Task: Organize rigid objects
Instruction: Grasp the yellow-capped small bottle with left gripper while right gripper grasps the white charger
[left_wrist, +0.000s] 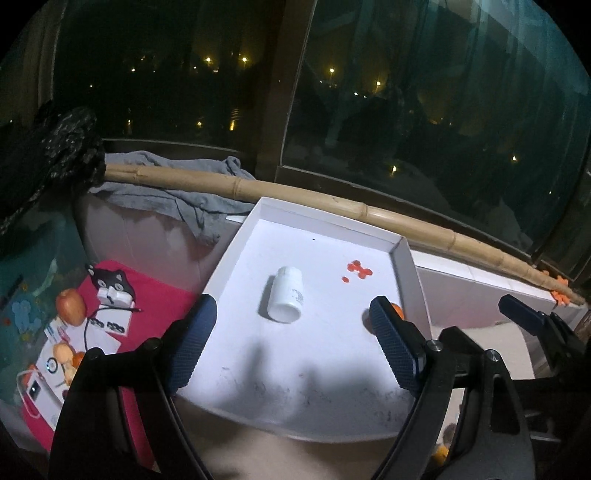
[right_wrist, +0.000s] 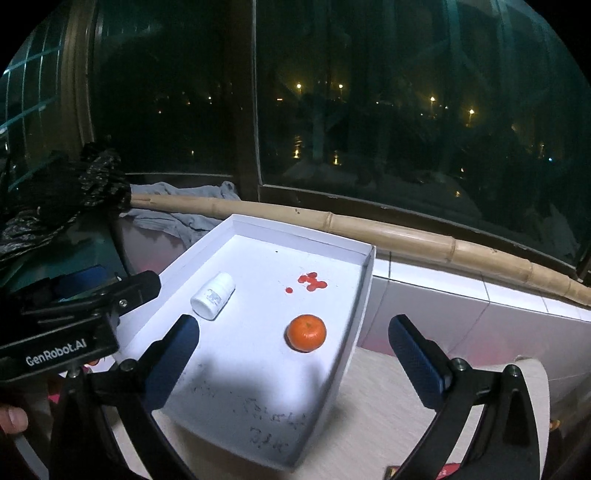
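Note:
A shallow white tray (right_wrist: 354, 295) lies on the beige table below the window. In it a white pill bottle (right_wrist: 213, 295) lies on its side at the left, and a small orange mandarin (right_wrist: 306, 332) sits toward the right wall. A cluster of red spots (right_wrist: 312, 280) marks the tray floor behind them. My right gripper (right_wrist: 295, 363) hangs open above the tray's near end, holding nothing. My left gripper (left_wrist: 295, 345) is also open and empty, short of the bottle (left_wrist: 286, 295). Its right finger hides most of the mandarin (left_wrist: 398, 309).
A long bamboo pole (left_wrist: 406, 218) runs along the window sill behind the tray, with a grey cloth (left_wrist: 177, 192) and a dark bag (left_wrist: 70, 147) at its left end. A red mat (left_wrist: 159, 295) at the left carries an apple (left_wrist: 70, 306), a cat-shaped item and small boxes.

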